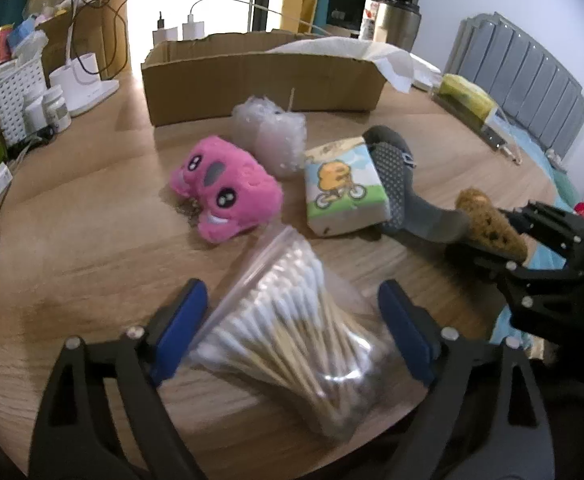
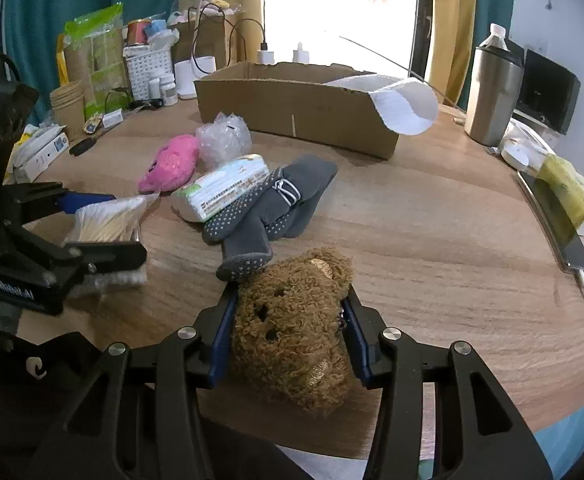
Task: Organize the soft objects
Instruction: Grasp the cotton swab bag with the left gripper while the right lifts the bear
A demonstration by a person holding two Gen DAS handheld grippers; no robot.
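Brown bear (image 2: 292, 320) pinched in right claw (image 2: 288, 328) for boxing; left claw (image 1: 292, 328) wide, straddling swab bag (image 1: 292, 332).

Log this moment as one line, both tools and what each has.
left tool: open, straddling bag of cotton swabs | right tool: shut on brown teddy bear | cardboard box: paper towel only

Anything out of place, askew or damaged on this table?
Two things. The cardboard box has a ragged, torn top edge, and a sheet of paper towel spills over its right corner. The bag of cotton swabs is not really a soft object like the plush toys and socks.
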